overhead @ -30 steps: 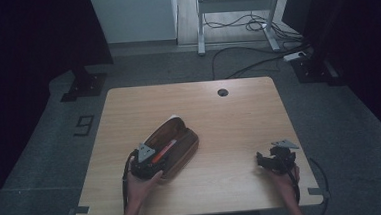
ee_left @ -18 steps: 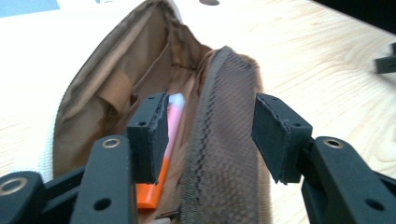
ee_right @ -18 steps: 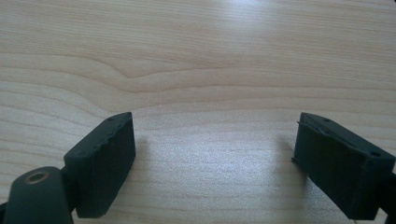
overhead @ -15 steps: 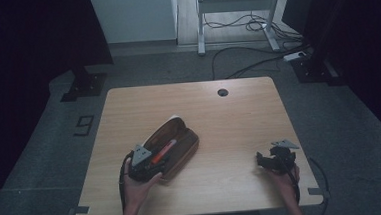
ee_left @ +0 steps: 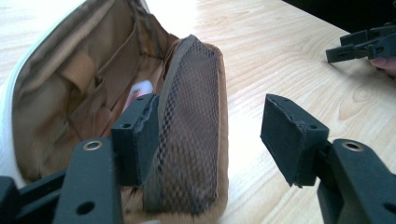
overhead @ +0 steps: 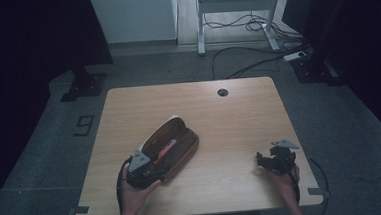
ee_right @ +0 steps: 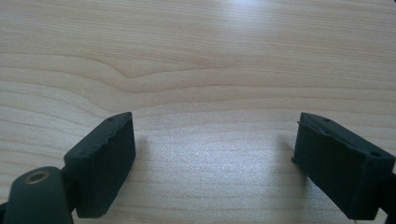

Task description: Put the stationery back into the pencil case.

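Pale wooden worktop [overhead: 229,120]: one open brown fabric pouch [overhead: 173,146], possibly one red pen inside. Left hand-held gripper [ee_left: 210,135] released, straddling pouch's mesh wall; right hand-held gripper [ee_right: 215,163] released, apart.

You are working over a pale wooden table [overhead: 239,114] showing wavy tan grain. The pouch [ee_left: 187,140] is showing a brown outer shell, a dark brown mesh pocket, a tan lining and a white rim, with something reddish-orange [overhead: 165,150] lying inside. Both the left gripper [ee_left: 210,140] and the right gripper [ee_right: 215,158] are showing matte black jaws.
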Demonstrator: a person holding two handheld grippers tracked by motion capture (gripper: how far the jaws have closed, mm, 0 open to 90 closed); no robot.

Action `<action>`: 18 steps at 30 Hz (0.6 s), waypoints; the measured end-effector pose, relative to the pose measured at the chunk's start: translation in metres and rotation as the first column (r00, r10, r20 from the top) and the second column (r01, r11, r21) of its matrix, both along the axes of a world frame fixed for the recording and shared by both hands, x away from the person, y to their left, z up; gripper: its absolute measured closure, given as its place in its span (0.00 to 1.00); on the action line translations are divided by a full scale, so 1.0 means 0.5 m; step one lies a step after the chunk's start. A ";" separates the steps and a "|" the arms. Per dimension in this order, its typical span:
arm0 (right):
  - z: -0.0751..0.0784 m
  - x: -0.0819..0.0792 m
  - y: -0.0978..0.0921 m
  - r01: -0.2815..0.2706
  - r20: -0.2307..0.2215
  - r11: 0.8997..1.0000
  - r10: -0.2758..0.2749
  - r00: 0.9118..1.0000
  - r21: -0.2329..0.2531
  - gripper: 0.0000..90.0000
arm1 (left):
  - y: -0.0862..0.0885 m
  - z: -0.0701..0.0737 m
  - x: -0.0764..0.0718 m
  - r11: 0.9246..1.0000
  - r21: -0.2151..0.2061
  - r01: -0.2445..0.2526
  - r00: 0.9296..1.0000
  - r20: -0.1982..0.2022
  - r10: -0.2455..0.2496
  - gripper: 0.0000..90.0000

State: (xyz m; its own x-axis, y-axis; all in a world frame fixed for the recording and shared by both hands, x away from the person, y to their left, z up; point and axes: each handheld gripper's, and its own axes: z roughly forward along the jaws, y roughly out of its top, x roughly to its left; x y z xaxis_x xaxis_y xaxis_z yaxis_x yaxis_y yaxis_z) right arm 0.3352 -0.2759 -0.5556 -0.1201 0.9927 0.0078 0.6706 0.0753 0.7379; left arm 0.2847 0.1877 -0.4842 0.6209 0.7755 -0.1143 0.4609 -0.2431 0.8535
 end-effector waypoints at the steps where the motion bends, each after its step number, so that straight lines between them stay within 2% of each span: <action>1: 0.000 0.000 0.000 0.000 0.000 1.000 0.000 1.000 0.000 0.14 | 0.004 -0.001 -0.004 1.000 -0.002 -0.003 1.000 -0.001 0.003 0.40; 9: 0.000 0.000 0.000 -0.001 0.000 1.000 0.001 1.000 0.001 0.14 | 0.048 -0.008 -0.035 0.999 0.001 -0.052 0.999 -0.002 0.052 0.39; 13: 0.000 0.000 0.000 -0.001 0.000 1.000 0.001 1.000 0.001 0.14 | 0.076 -0.020 -0.050 0.996 0.020 -0.087 0.996 -0.005 0.087 0.39; 15: 0.000 0.000 0.000 -0.001 0.000 1.000 0.001 1.000 0.001 0.14 | 0.092 -0.033 -0.057 0.993 0.050 -0.104 0.995 -0.009 0.104 0.39; 18: 0.000 0.000 0.000 -0.001 0.000 1.000 0.001 1.000 0.002 0.14 | 0.102 -0.042 -0.060 0.992 0.070 -0.109 0.994 -0.015 0.111 0.39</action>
